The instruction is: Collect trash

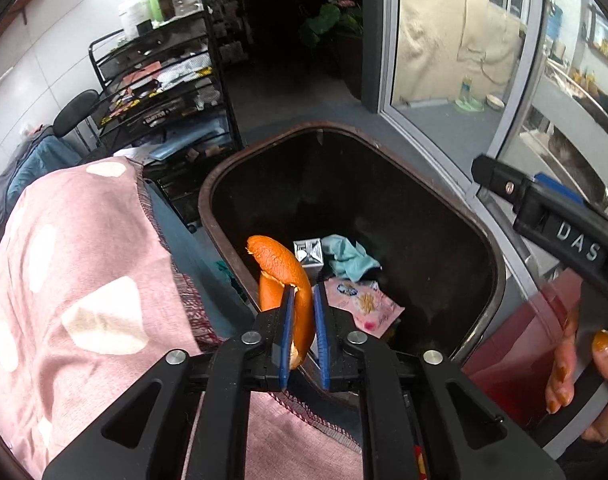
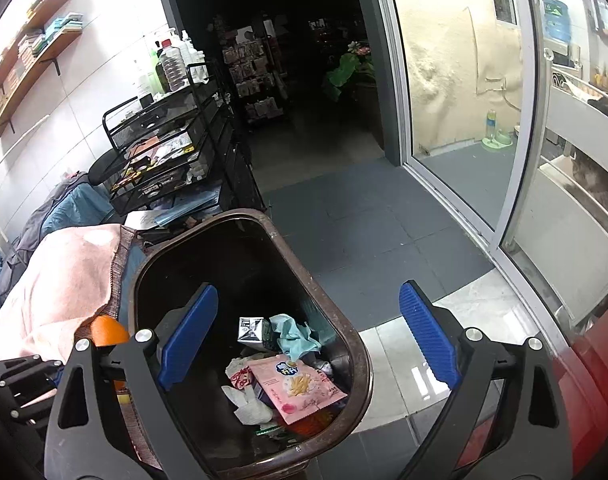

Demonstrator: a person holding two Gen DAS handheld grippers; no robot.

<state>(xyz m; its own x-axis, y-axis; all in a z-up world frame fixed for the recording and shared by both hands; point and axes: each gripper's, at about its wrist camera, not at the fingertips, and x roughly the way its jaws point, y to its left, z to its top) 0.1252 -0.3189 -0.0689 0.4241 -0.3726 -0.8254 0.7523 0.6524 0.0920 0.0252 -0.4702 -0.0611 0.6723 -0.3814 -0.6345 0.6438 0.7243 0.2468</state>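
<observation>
A curled orange peel (image 1: 280,264) stands between the blue pads of my left gripper (image 1: 304,290), which is shut on it just over the near rim of the brown trash bin (image 1: 208,200). The peel's tip leans over the bin's opening. Inside the bin lie a pink snack wrapper (image 2: 300,388), a teal cloth (image 2: 294,334), a small silver carton (image 2: 250,330) and white tissue (image 2: 248,400). My right gripper (image 2: 307,292) hangs open above the bin (image 2: 343,320) with nothing between its fingers. In the right wrist view the orange peel (image 2: 108,330) shows at the left.
A pink spotted cloth (image 1: 76,280) drapes a surface left of the bin. Behind it stands a black wire rack (image 1: 160,92) with bottles on top. A glass sliding door (image 2: 455,100) is at the right, a red object (image 2: 583,380) beside it, and grey floor tiles (image 2: 343,220) lie beyond the bin.
</observation>
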